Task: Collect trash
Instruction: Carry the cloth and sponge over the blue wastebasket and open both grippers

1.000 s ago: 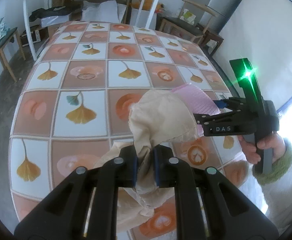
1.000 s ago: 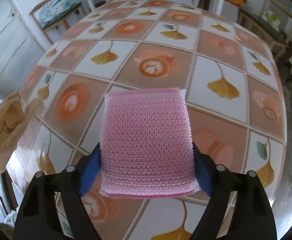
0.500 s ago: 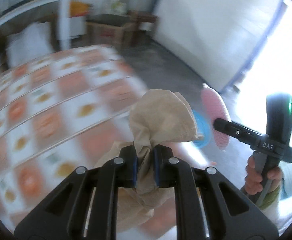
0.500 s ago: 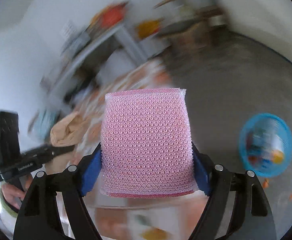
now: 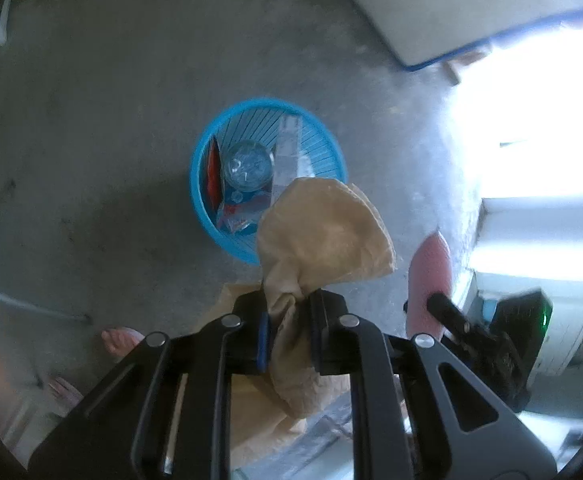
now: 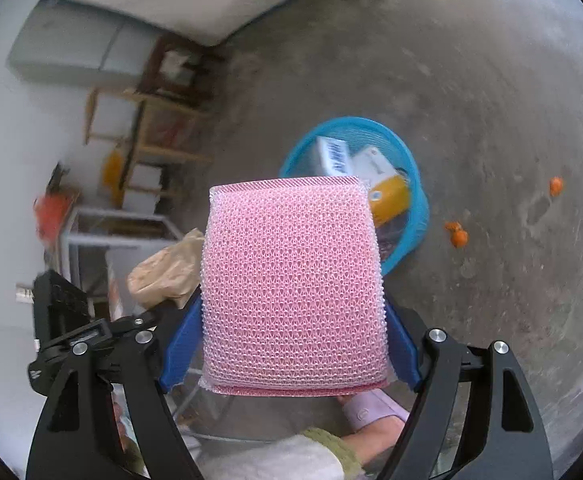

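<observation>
My left gripper (image 5: 288, 336) is shut on a crumpled brown paper (image 5: 323, 236) and holds it above the floor, just near of a blue slatted trash basket (image 5: 207, 156). The basket holds a clear bottle (image 5: 247, 168) and wrappers. My right gripper (image 6: 291, 344) is shut on a pink mesh sponge (image 6: 291, 284), also above the floor near the basket (image 6: 415, 216). The sponge shows edge-on in the left wrist view (image 5: 429, 276). The paper shows in the right wrist view (image 6: 167, 272) at the left.
Grey concrete floor (image 5: 111, 100) lies all round the basket. Orange bits (image 6: 457, 234) lie on the floor right of it. Wooden shelves (image 6: 151, 128) and a grey cabinet (image 6: 75, 52) stand at the far wall. My feet (image 5: 119, 340) are at lower left.
Both grippers have swung away from the patterned table down to the floor. The blue basket now lies just ahead of both. Each keeps its hold.
</observation>
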The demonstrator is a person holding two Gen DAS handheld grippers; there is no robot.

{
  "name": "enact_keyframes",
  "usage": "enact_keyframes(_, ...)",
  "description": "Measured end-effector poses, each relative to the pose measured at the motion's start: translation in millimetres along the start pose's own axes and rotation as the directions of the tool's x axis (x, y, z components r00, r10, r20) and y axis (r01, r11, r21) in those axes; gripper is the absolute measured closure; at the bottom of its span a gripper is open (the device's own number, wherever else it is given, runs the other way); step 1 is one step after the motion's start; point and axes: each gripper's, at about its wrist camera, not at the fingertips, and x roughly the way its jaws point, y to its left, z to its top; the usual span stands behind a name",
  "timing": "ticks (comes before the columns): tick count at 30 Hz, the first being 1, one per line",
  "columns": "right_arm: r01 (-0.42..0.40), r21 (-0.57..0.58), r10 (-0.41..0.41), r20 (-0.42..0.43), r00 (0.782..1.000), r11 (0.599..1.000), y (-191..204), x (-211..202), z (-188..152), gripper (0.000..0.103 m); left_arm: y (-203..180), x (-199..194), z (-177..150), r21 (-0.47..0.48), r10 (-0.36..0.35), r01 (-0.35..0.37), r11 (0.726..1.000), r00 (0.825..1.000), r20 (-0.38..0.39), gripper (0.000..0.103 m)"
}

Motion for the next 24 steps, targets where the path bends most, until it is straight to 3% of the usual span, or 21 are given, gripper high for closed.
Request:
enact_keyframes(2, -0.012, 0.033, 0.012, -0.015, 1.000, 0.999, -8.2, 20.7, 6.1, 0.025, 7.5, 32.3, 16.1, -0.070, -0.012, 0.010, 0.997, 0.999, -0.030, 0.090)
enact_keyframes(8, -0.016, 0.097, 0.019, -0.025, 1.000, 0.995, -18.9, 85.2, 51.8, 0.023, 23.8, 97.1, 47.5, -0.154, -0.005, -0.001, 0.988, 0.999, -0.043, 0.086)
enact_keyframes(9, -0.007, 0.089, 0.010, -0.039, 0.999, 0.996, -19.9, 99.2, 60.9, 0.022, 27.4, 105.1, 51.8, -0.167, -0.013, 0.006, 0.986, 0.999, -0.039, 0.080)
enact_keyframes(10, 0.003, 0.092, 0.002, -0.050, 0.999, 0.996, -21.9, 109.3, 69.8, 0.022, 29.4, 109.7, 56.8, -0.167, -0.013, 0.006, 0.986, 0.999, -0.041, 0.066)
enact_keyframes(12, 0.045, 0.090, -0.038, -0.074, 0.997, 0.995, -26.4, 132.4, 78.3, 0.019, 30.5, 118.5, 62.4, -0.165, -0.035, 0.027, 0.986, 0.998, -0.048, 0.048)
enact_keyframes(14, 0.067, 0.082, -0.059, -0.092, 0.994, 0.994, -30.4, 144.2, 84.5, 0.019, 32.0, 121.1, 63.0, -0.174, -0.061, 0.051, 0.983, 0.997, -0.050, 0.040)
enact_keyframes(18, 0.127, 0.057, -0.123, -0.069, 0.990, 0.990, -38.2, 148.0, 87.8, 0.018, 37.5, 125.4, 65.1, -0.201, -0.103, 0.089, 0.976, 0.993, -0.062, 0.035)
enact_keyframes(24, 0.137, 0.025, -0.137, 0.010, 0.990, 0.990, -41.1, 116.4, 82.6, 0.018, 30.7, 98.8, 68.6, -0.192, -0.148, 0.146, 0.970, 0.989, 0.005, 0.035)
